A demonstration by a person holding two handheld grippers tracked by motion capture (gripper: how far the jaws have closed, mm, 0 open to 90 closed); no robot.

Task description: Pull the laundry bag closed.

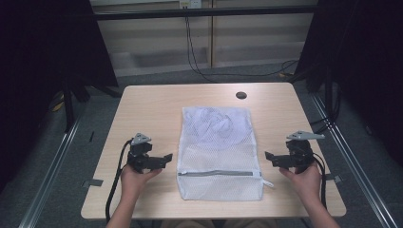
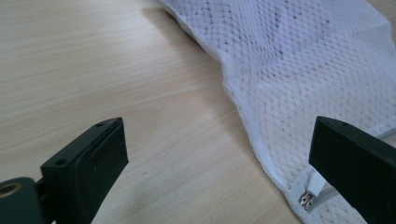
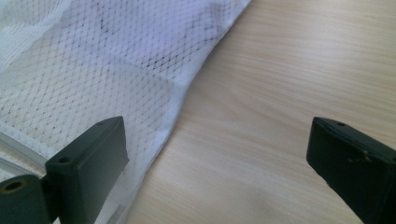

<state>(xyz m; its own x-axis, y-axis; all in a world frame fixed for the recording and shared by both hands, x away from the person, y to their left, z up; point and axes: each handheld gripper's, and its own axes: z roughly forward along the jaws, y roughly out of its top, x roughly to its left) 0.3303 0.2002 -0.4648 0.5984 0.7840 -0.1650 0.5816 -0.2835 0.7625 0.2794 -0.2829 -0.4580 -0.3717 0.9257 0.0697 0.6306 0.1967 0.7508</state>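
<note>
A white mesh laundry bag [image 1: 217, 149] lies flat in the middle of the wooden table [image 1: 147, 102], its zipper [image 1: 216, 173] running across near the front edge, with something pale bunched inside its far half. My left gripper [image 1: 164, 159] rests on the table just left of the bag, jaws wide open and empty. In the left gripper view the bag's edge [image 2: 299, 84] and a metal zipper end [image 2: 308, 198] lie ahead. My right gripper [image 1: 270, 158] sits open to the right of the bag; in the right gripper view the mesh [image 3: 93, 74] lies beyond the left jaw.
A small dark round disc [image 1: 241, 95] sits near the table's far edge. Black cables [image 1: 192, 52] hang down behind the table. Metal rails [image 1: 52, 166] run along the floor on both sides. Bare tabletop lies left and right of the bag.
</note>
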